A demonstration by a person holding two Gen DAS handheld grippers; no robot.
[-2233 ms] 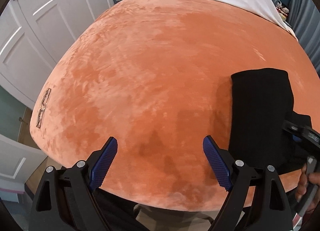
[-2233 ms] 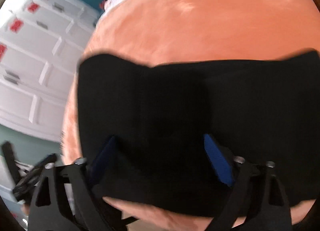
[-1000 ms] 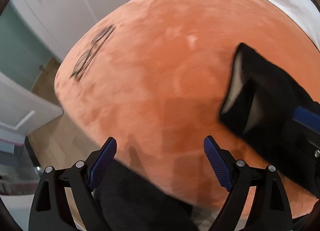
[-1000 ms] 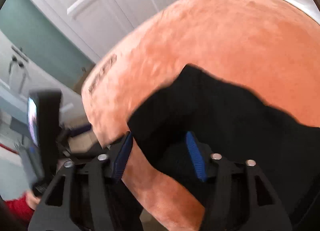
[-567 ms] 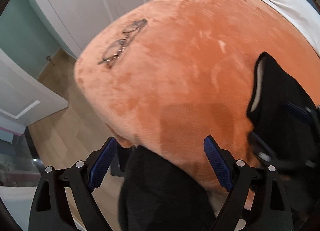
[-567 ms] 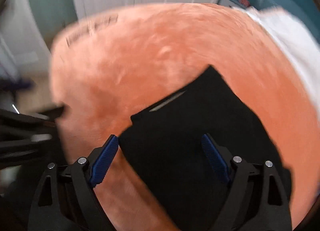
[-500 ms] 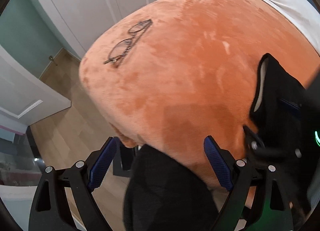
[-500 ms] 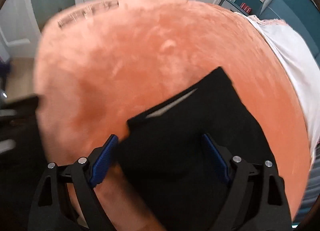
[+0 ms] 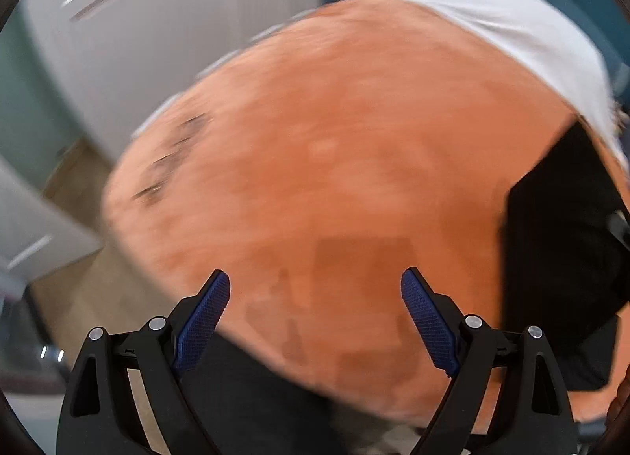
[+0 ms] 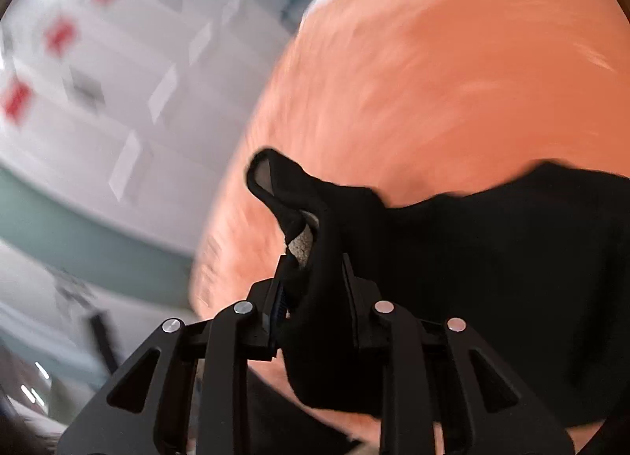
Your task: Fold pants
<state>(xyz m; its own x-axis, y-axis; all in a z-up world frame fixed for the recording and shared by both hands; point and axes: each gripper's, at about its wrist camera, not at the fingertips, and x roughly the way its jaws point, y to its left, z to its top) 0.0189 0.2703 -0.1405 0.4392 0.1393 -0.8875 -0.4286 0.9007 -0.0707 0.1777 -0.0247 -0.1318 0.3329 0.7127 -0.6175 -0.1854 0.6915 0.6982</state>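
While the right claw point(image 10: 313, 281) pinches a bunched corner of the black pants point(image 10: 512, 258) on the orange bed point(image 10: 453, 80), the left claw point(image 9: 315, 317) hangs spread and empty; a fold seems underway, next needing that corner carried across

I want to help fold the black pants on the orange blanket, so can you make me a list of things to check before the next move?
1. Right tool shut on the black pants: ok, cloth is bunched between its fingers.
2. Left tool free to help: ok, open with nothing in it, over the orange blanket.
3. Pants lying on the blanket: ok, though the gripped edge hangs over the near side.
4. Fold neat and even: cannot tell, the pictures are blurred.
5. Glasses out of the way: ok, they look far left of the pants.
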